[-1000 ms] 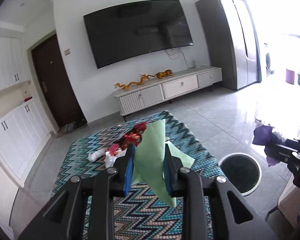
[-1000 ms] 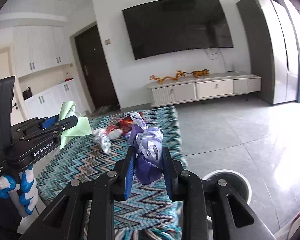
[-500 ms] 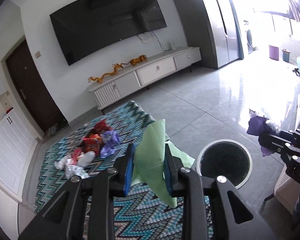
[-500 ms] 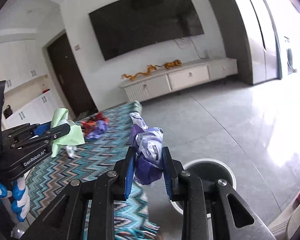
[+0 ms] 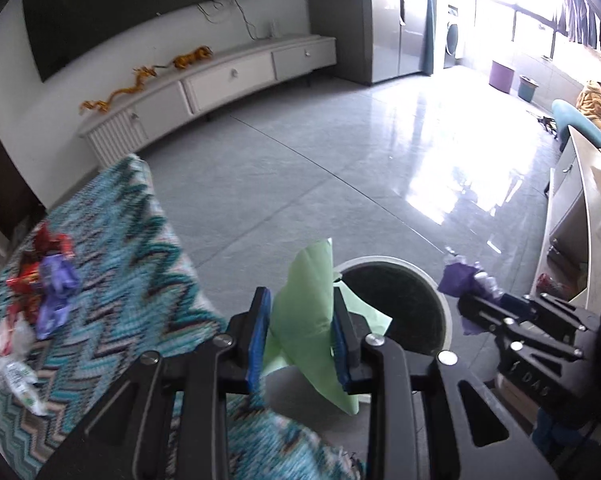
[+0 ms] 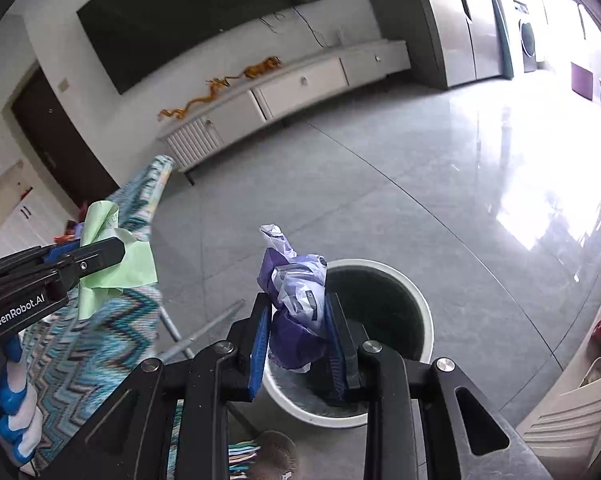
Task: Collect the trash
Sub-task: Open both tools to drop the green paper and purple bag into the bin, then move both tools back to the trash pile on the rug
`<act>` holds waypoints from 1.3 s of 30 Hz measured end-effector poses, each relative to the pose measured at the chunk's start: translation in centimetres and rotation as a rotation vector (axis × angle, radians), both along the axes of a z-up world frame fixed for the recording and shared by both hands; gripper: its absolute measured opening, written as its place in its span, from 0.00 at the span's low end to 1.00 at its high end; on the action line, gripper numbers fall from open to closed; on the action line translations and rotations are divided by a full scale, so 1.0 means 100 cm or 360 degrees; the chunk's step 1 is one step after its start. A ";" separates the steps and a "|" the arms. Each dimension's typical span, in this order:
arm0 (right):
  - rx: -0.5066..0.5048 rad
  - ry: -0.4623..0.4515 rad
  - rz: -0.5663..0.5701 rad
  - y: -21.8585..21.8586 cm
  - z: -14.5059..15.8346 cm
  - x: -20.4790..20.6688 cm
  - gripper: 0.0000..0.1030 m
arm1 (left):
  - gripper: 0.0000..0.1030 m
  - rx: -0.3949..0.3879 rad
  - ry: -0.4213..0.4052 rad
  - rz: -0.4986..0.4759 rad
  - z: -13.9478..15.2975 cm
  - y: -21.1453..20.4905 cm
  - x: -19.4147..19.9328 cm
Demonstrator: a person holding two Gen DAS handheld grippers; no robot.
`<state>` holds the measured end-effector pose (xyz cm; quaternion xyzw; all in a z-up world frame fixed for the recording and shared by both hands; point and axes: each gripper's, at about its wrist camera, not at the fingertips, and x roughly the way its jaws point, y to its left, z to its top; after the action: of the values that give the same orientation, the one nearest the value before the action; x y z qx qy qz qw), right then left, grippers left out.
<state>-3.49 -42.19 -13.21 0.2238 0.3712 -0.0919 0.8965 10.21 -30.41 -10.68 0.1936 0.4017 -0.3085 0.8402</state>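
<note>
My left gripper [image 5: 300,312] is shut on a light green paper [image 5: 308,320], held at the near left rim of the round white trash bin [image 5: 440,292]. My right gripper [image 6: 296,320] is shut on a crumpled purple wrapper [image 6: 296,292], held over the near left edge of the bin [image 6: 420,308]. The left gripper with the green paper [image 6: 112,264] shows at the left of the right wrist view. The right gripper and its wrapper [image 5: 460,284] show right of the bin in the left wrist view. Several red, purple and white wrappers [image 5: 40,292] lie on the zigzag-patterned table [image 5: 120,280].
A white TV cabinet [image 5: 220,80] stands along the far wall under a large TV. Grey tiled floor [image 5: 340,160] surrounds the bin. A pale counter [image 5: 580,220] runs along the right. The table's metal legs [image 6: 196,336] show beside the bin.
Both grippers have swung right and down from above the table toward the bin, still holding the green paper and the purple wrapper. The bin now sits right under them.
</note>
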 end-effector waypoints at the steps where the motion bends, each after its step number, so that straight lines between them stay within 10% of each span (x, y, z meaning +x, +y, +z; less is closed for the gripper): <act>1: 0.0009 0.0019 -0.0007 -0.003 -0.004 0.004 0.26 | 0.30 -0.0015 0.0055 -0.0019 -0.008 -0.008 0.006; 6: 0.0013 0.0101 -0.0045 -0.015 -0.018 0.022 0.28 | 0.52 -0.0061 0.0178 -0.0045 -0.027 -0.027 0.022; 9: 0.0016 0.0137 -0.0073 -0.019 -0.026 0.025 0.46 | 0.54 -0.0095 0.0228 -0.0063 -0.032 -0.030 0.029; 16: 0.0054 0.0164 -0.0108 -0.026 -0.031 0.030 0.49 | 0.55 -0.0145 0.0235 -0.0030 -0.022 -0.014 0.033; 39: -0.0142 -0.0175 0.0027 0.047 0.085 0.000 0.54 | 0.55 -0.0211 -0.0468 0.0347 0.087 0.104 -0.033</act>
<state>-3.53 -37.47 -4.68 0.1852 0.3189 -0.0883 0.9253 6.93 -20.05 -1.95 0.1362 0.2719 -0.2097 0.9293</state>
